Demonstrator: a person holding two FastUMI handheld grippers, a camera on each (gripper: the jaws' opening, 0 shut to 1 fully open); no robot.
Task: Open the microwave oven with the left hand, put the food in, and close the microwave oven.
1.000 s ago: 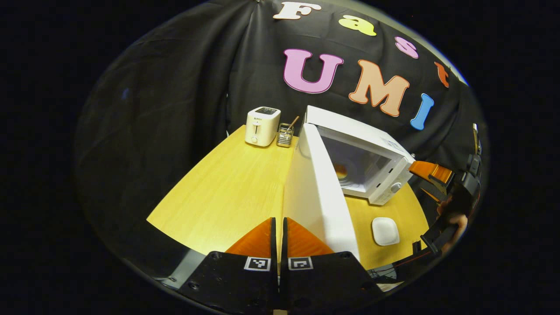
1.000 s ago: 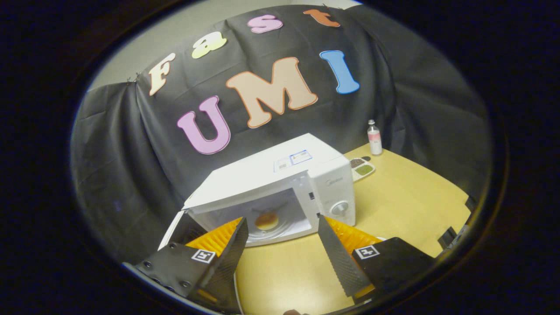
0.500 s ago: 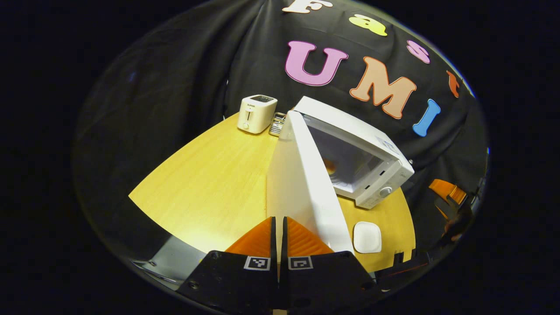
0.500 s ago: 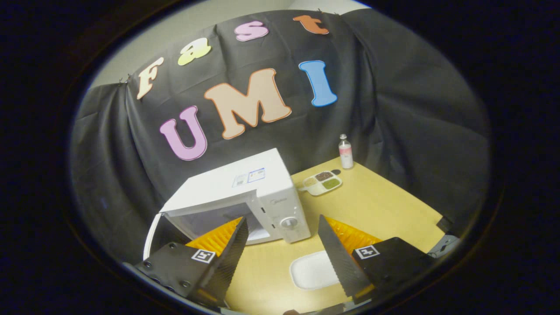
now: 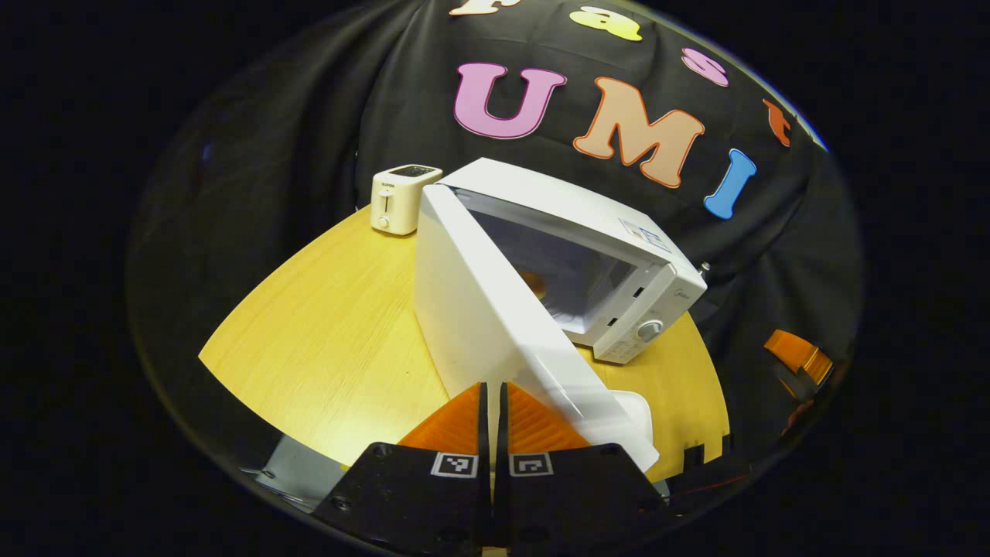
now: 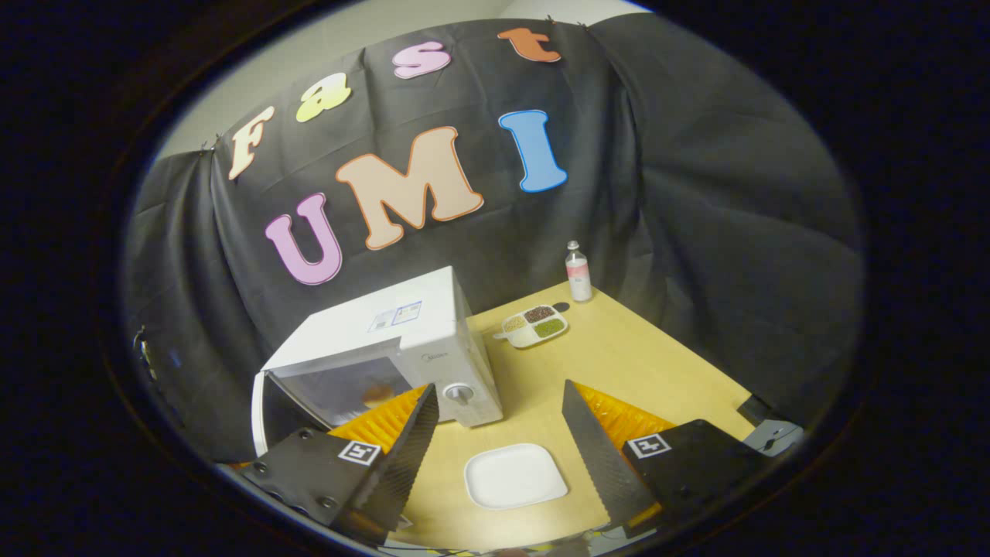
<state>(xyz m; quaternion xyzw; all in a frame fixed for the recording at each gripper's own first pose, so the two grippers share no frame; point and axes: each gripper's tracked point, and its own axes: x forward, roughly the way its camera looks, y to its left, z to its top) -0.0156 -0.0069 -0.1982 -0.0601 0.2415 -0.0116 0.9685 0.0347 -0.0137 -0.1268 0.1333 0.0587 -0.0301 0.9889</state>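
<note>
Table (image 6: 657,363): big, yellow wood, with all the things on it.
Microwave (image 5: 595,232): white box at the back of the table. A knob is on its front.
Door (image 5: 487,325): part way open, swung out to the side. Its far edge is right by the left gripper's tips.
Toaster (image 5: 398,197): cream, just behind the microwave's door side.
Left gripper (image 5: 492,410): orange fingers pressed together, nothing between them.
Right gripper (image 6: 499,433): fingers spread wide, holding nothing, up above the table.
Plate (image 6: 516,476): white, in front of the microwave, with no food on it.
Snack tray (image 6: 534,325): small, beside the microwave.
Food (image 6: 377,393): round and orange-brown, inside the microwave.
Bottle (image 6: 577,272): small, standing at the back.
</note>
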